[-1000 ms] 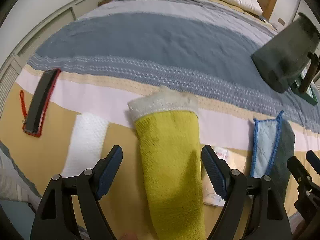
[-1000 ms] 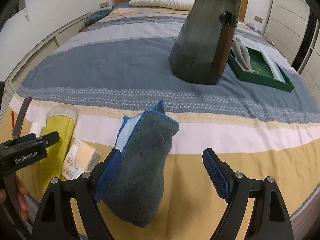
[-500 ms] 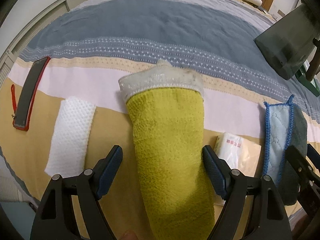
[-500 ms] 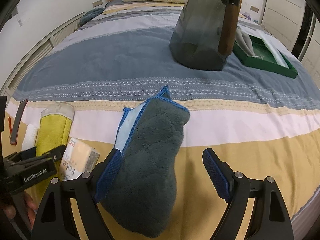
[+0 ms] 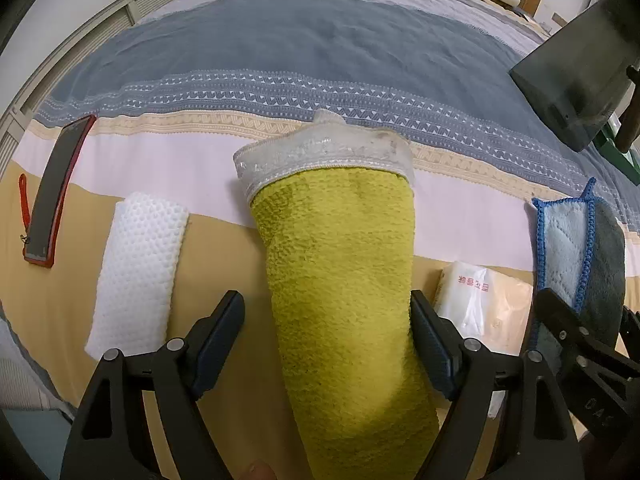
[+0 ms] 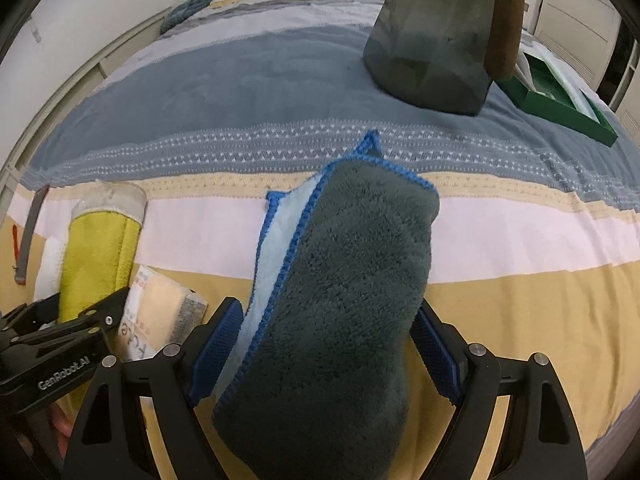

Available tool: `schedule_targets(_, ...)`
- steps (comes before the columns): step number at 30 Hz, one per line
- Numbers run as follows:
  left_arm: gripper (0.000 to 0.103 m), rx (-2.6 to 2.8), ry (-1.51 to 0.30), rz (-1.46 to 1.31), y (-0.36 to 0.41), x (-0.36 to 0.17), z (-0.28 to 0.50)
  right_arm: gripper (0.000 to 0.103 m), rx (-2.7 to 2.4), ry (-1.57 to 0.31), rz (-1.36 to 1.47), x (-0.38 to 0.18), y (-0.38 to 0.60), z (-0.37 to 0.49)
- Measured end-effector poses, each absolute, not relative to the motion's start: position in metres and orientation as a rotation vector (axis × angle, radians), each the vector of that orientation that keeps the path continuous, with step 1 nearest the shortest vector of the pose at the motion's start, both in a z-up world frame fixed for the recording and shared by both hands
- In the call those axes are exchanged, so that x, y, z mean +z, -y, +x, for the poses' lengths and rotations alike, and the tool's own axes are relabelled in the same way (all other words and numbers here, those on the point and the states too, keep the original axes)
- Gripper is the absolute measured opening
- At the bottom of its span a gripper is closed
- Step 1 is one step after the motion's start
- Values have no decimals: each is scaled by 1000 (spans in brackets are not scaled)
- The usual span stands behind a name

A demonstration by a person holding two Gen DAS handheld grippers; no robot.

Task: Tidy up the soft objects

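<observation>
The left gripper (image 5: 326, 336) is sitting low in the left wrist view, jaws spread wide on either side of the yellow towel (image 5: 344, 280), with the right-hand pad just at the towel's edge and the left-hand pad standing clear of it. That towel is lying rolled up through the centre of the frame, its pale grey band at the far end resting on the pink stripe of the striped bedspread (image 5: 280, 60). To its left a white mesh cloth (image 5: 140, 276) is lying flat, and further left, near the frame's edge, a dark phone in a red case (image 5: 56, 188) is resting on the cover. To the towel's right a tissue pack (image 5: 480, 304) is peeking out beside the gripper.

Over in the right wrist view, the right gripper (image 6: 326, 348) is also gaping open, its blue pads flanking the grey cloth (image 6: 352, 288), a plush fold with bright blue edging and a light blue underside showing along its left side. The cloth is filling the lower centre of the frame. At upper right a dark grey bag (image 6: 432, 40) is standing on the blue stripe, with a green tray (image 6: 560, 108) just beside it at the right edge.
</observation>
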State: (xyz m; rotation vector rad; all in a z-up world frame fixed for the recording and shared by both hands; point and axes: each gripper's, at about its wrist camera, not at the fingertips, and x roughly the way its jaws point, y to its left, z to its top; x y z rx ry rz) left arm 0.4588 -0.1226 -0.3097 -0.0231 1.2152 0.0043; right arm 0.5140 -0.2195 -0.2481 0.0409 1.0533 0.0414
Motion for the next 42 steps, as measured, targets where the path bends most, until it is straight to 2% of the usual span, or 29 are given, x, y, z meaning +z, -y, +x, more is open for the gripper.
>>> schedule_targets(27,80,40,-1212,-50,121,-312,450,86,30,-1085,-29,-264,210,521)
schedule_targets(42,80,46,-1214,-58,117,-313,448,77,57,-1091,-42,-263,220,514)
